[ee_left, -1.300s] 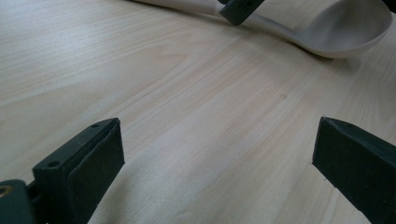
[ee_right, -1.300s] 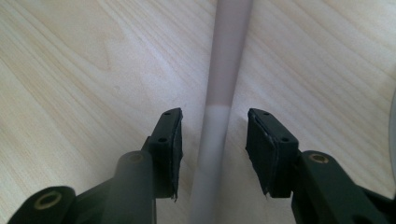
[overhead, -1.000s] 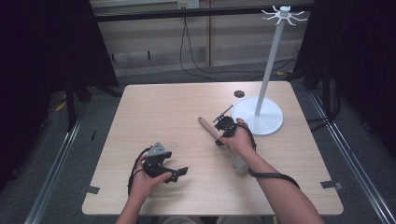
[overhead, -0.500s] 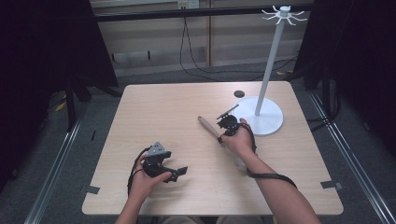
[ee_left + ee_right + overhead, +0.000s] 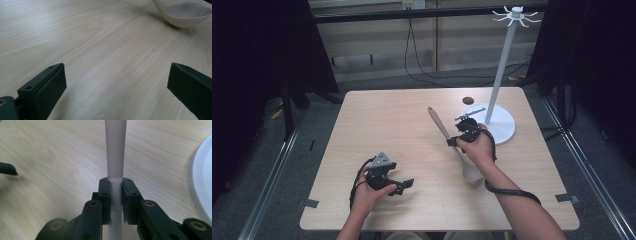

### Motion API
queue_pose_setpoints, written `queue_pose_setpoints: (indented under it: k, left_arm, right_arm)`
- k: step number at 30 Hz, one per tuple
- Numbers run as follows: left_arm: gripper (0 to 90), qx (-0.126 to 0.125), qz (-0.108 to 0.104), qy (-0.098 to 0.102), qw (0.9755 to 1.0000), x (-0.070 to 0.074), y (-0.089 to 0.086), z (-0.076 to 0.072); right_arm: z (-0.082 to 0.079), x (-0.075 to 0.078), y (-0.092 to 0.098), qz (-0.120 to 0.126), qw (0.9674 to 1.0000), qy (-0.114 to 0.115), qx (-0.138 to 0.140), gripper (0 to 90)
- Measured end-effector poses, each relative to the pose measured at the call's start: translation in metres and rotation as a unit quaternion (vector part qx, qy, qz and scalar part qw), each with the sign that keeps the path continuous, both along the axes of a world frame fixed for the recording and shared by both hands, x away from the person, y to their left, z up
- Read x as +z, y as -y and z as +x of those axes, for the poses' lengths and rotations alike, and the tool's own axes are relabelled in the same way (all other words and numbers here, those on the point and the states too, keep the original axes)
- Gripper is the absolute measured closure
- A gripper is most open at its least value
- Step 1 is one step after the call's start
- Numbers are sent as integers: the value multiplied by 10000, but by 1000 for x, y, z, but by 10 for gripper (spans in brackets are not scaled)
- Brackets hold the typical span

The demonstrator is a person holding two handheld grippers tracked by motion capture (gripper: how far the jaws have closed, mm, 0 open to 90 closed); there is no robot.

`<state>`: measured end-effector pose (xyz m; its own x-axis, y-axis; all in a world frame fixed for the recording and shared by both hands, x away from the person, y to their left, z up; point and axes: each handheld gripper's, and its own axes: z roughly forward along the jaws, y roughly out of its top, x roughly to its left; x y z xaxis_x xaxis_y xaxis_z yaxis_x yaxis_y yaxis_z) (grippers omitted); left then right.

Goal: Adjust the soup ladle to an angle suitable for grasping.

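On the pale wooden table (image 5: 377,125): right gripper (image 5: 115,185) clamped on the white, wooden-tipped ladle (image 5: 451,145) at mid-handle, probably for hanging on the nearby white hook stand (image 5: 502,80); left gripper (image 5: 407,184) resting wide open, empty.

One wooden table (image 5: 377,125) stands here, and on it lies one pale ladle (image 5: 472,172), one white stand (image 5: 503,75) with a round base and a ring of hooks at its top, and one small dark disc (image 5: 468,100). Two grippers are in use, the left gripper (image 5: 404,186) and the right gripper (image 5: 453,143), one in each of a person's two hands
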<state>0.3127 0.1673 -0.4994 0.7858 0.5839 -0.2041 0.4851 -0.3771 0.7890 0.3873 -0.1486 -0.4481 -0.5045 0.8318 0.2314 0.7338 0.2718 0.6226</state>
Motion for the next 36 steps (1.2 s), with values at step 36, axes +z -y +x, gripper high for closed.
queue_pose_setpoints:
  k: [36]
  left_arm:
    - [19,-19,35,50,10000,1,1,-2]
  right_arm:
    - [-38,57,36,910,9829,1584,-247,798]
